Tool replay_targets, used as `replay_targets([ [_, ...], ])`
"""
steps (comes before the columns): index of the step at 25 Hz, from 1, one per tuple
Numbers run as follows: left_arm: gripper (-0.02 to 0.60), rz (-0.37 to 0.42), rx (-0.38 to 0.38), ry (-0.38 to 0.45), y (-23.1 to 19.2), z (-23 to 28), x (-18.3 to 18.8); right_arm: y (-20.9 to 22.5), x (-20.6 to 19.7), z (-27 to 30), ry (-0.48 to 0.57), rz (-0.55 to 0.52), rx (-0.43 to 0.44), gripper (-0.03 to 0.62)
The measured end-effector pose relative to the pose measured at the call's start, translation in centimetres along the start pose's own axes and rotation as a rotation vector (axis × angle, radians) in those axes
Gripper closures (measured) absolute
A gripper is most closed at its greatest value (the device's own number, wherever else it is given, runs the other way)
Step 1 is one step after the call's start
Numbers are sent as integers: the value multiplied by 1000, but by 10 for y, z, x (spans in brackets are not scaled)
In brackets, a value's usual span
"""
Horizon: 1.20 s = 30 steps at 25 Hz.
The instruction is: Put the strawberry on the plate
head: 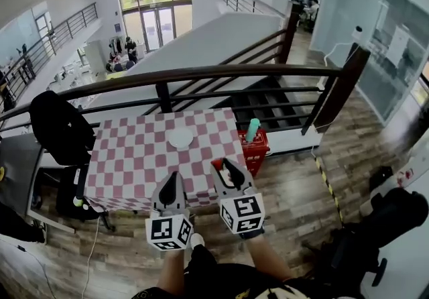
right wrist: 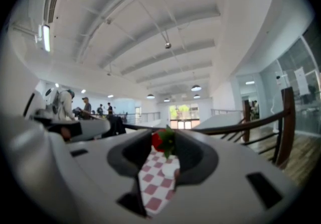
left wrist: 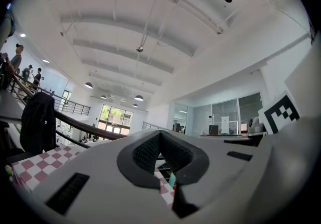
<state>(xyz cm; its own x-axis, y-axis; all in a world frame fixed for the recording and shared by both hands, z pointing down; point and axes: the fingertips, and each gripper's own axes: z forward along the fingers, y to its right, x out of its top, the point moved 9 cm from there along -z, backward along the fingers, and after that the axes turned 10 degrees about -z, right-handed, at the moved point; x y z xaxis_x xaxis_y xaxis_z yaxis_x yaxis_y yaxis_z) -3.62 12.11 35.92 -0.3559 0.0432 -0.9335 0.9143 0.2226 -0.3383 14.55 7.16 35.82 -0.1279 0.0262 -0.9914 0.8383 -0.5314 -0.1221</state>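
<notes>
A red strawberry (right wrist: 161,140) with a green leafy top sits pinched between the tips of my right gripper (right wrist: 163,142), which is shut on it. In the head view the strawberry (head: 216,164) shows as a red spot at the right gripper (head: 222,166), held over the near edge of the table. The small white plate (head: 181,138) lies on the red-and-white checked tablecloth (head: 134,157), farther away and to the left of the strawberry. My left gripper (head: 171,177) hovers beside the right one at the near table edge. The left gripper (left wrist: 160,134) has its jaws together with nothing between them.
A red basket (head: 253,149) with a teal bottle (head: 253,129) stands at the table's right side. On the left is a black chair with a dark jacket (head: 60,127). A dark railing (head: 201,75) runs behind the table. The wooden floor (head: 295,204) lies below.
</notes>
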Motion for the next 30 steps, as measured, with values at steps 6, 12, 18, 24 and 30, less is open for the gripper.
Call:
replay_targets([
  [6, 573, -2, 14, -35, -68, 50, 15, -15, 7, 81, -22, -31, 19, 445],
  [12, 573, 22, -3, -98, -116, 86, 22, -27, 10, 145, -21, -26, 37, 445],
  [18, 573, -3, 34, -121, -152, 104, 20, -39, 5, 179, -42, -24, 57, 445],
  [24, 573, -14, 17, -151, -161, 124, 4, -37, -10, 195, -72, -30, 54, 445],
  [30, 574, -8, 26, -187, -174, 140, -3, -35, -20, 214, -85, -8, 56, 445],
])
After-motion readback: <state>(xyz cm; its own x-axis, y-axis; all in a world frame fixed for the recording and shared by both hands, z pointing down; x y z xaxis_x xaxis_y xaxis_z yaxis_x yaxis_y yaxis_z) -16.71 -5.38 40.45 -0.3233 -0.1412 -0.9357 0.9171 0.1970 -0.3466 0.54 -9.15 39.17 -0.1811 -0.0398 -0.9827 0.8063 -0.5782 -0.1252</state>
